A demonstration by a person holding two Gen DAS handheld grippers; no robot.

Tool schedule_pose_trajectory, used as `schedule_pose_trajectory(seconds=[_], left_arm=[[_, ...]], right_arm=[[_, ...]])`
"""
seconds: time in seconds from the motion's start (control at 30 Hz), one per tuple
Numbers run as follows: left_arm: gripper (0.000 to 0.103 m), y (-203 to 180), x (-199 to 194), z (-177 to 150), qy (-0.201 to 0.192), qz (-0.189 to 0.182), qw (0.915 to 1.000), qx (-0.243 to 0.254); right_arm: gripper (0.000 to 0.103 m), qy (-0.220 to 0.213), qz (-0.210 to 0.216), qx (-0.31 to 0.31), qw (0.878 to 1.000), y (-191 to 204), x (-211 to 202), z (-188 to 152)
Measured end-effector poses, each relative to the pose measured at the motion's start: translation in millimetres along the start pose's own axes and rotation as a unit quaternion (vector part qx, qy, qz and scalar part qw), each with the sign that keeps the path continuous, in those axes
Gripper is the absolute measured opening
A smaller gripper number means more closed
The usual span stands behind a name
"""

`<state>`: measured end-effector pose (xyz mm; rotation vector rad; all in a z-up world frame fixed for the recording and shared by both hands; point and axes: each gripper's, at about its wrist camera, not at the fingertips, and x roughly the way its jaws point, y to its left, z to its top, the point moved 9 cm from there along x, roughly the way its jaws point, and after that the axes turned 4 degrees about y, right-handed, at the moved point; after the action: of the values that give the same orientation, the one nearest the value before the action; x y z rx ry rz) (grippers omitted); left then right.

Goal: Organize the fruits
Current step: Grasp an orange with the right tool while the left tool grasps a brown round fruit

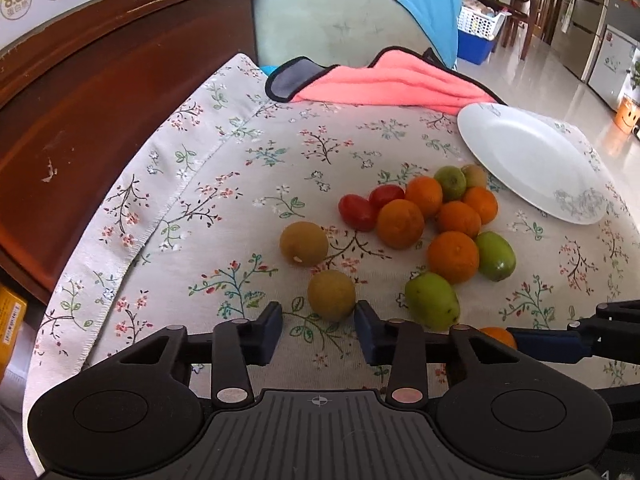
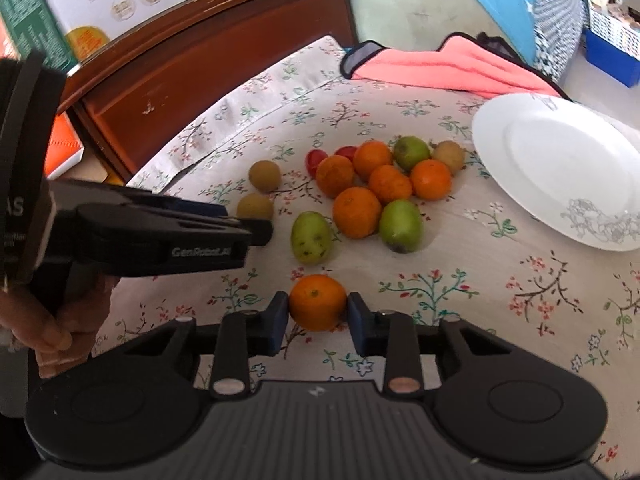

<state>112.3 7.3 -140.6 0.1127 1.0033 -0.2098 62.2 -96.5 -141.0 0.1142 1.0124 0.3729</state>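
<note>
A heap of fruit lies on the floral cloth: several oranges (image 1: 400,224), green fruits (image 1: 432,300), brown round fruits (image 1: 304,243) and two red tomatoes (image 1: 357,211). A white plate (image 1: 528,160) sits at the right, bare. My left gripper (image 1: 318,330) is open, with a brown fruit (image 1: 331,295) just ahead between its fingertips, untouched on the left side. My right gripper (image 2: 318,318) is shut on an orange (image 2: 317,302) close to the cloth. The left gripper also shows in the right wrist view (image 2: 256,232).
A pink towel (image 1: 400,84) lies at the table's far edge. A dark wooden cabinet (image 1: 100,100) stands to the left with cartons on top. A blue basket (image 1: 476,44) stands on the floor beyond.
</note>
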Motion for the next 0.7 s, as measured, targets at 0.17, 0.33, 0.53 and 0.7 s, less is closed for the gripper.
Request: schedule_pose_trajectory(seconds=[0.17, 0.33, 0.53, 0.7], left_arm=[[0.024, 0, 0, 2, -0.008, -0.007, 0.9999, -0.011], [0.022, 2, -2, 3, -0.011, -0.017, 0.9995, -0.026], [0.026, 5, -2, 4, -0.016, -0.009, 0.9992, -0.037], [0.027, 7, 0, 5, -0.015, -0.012, 0.9986, -0.049]], right_arm=[[0.032, 0.001, 0.001, 0.015, 1.0, -4, -1, 2], [0.032, -0.003, 0.002, 0.021, 1.0, -7, -3, 2], [0.032, 0.001, 0.002, 0.041, 0.999, -14, -4, 3], [0.032, 0.002, 0.005, 0.043, 0.999, -14, -3, 3]])
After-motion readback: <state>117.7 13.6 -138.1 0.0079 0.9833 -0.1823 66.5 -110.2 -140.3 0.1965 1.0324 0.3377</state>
